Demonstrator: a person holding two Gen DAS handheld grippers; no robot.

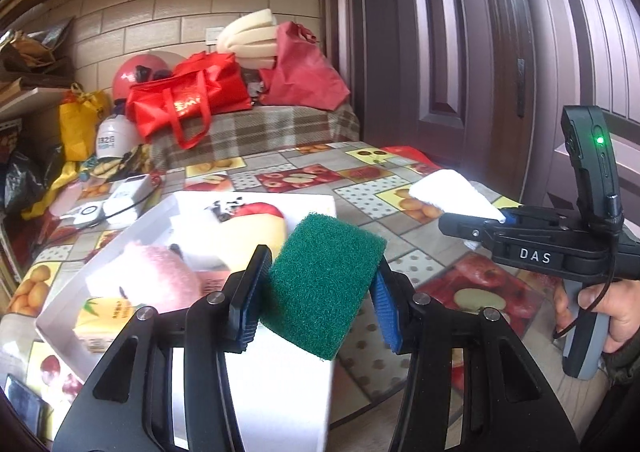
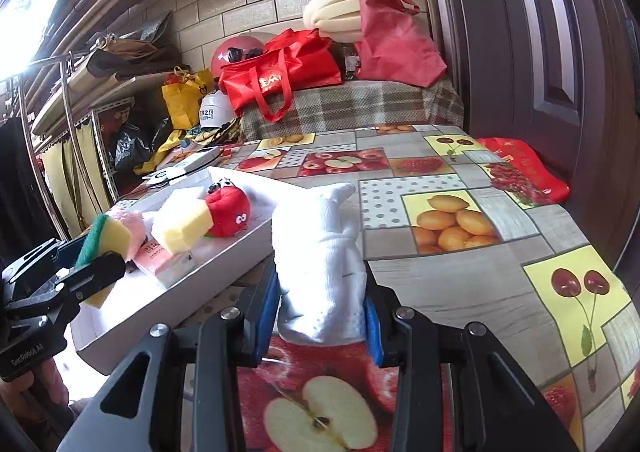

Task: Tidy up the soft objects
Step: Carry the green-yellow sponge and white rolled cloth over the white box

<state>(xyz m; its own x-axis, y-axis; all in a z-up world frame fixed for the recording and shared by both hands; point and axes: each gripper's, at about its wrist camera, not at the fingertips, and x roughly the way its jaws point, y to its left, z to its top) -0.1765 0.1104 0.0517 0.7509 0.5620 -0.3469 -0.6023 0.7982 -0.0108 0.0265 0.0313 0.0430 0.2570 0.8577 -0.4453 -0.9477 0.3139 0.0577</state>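
Observation:
My left gripper (image 1: 316, 292) is shut on a green-and-yellow scouring sponge (image 1: 322, 284), held over the near right corner of the white box (image 1: 280, 392). It also shows in the right wrist view (image 2: 104, 240), at the box's left end. My right gripper (image 2: 320, 304) is shut on a white folded cloth (image 2: 320, 252), held above the fruit-print tablecloth (image 2: 460, 284) just right of the box (image 2: 168, 308). In the box lie a yellow sponge (image 2: 182, 226), a red plush toy (image 2: 228, 209), a pink fluffy thing (image 1: 160, 276) and a small pink pack (image 2: 158, 258).
A brown door (image 1: 480, 51) stands close on the right. Red bags (image 2: 280, 75), foam pieces (image 2: 336, 15) and a helmet (image 2: 214, 111) fill the plaid-covered bench behind the table. White devices with cables (image 1: 120, 199) lie at the table's far left. A red packet (image 2: 524, 167) lies by the door.

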